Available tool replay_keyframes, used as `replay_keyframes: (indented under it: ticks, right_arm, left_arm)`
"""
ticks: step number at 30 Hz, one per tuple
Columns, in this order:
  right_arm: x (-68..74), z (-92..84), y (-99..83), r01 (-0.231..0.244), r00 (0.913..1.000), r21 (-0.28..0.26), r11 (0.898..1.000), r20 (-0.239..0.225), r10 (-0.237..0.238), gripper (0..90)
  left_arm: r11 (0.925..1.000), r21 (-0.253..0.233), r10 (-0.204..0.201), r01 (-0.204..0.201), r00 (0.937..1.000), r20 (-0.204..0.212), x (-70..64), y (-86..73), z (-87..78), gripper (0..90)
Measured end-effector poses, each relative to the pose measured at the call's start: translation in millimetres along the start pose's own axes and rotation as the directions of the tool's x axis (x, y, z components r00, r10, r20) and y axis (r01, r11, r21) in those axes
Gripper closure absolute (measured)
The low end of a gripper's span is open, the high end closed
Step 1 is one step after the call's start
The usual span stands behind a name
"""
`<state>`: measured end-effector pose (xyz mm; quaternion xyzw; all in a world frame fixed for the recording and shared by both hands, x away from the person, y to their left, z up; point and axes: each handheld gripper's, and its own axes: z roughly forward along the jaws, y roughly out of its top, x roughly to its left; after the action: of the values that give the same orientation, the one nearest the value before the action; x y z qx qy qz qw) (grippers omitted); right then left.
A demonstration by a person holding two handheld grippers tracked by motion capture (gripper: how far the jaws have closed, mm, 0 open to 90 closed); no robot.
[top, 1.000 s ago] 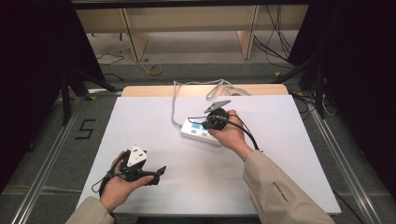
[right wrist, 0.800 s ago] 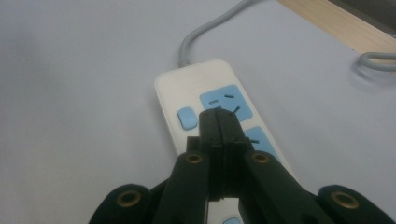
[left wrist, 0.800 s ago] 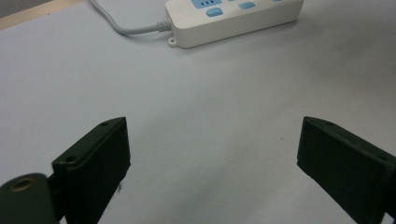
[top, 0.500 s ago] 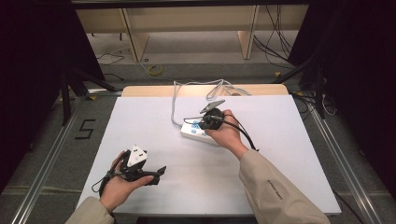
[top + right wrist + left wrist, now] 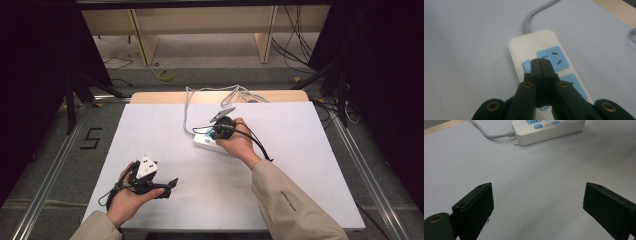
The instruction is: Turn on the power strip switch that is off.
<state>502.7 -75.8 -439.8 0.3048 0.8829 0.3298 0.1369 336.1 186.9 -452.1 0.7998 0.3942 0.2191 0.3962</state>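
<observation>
white table covering (image 5: pixel 310 165) carries a white plastic power strip with blue sockets (image 5: pixel 546 57) near its middle; right gripper (image 5: pixel 540 62), jaws pressed together, sits over it. left gripper (image 5: pixel 537 202) gapes wide, well apart.

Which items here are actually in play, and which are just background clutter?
In play:
- power strip, white with blue sockets and switches
- right gripper, jaws closed, tips at a blue switch on the strip
- strip's grey cord

Idle or background:
- left gripper, open above bare table, apart from the strip
- wooden shelving beyond the table
- loose cables on the floor
</observation>
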Motion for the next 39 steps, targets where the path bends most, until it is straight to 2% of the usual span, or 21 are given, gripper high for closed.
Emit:
replay_keyframes:
  ticks: [24,28,39]
  right_arm:
    - [3.6,19.9,9.2,0.023,0.9996,0.036,0.999,-0.015,-0.022,90.0]
    - [3.7,21.7,9.3,0.015,0.9998,0.041,0.999,-0.016,-0.014,90.0]
    - [5.8,25.0,13.4,0.030,0.9994,0.059,0.998,-0.020,-0.029,90.0]
  left_arm:
    - [1.0000,0.001,0.003,-0.003,1.0000,0.001,-0.1,0.1,0.5,9.3]
    - [1.0000,0.001,0.003,-0.003,1.0000,0.002,0.0,0.0,0.7,9.3]
    - [1.0000,0.003,0.007,-0.007,1.0000,0.003,0.0,0.1,0.8,9.3]
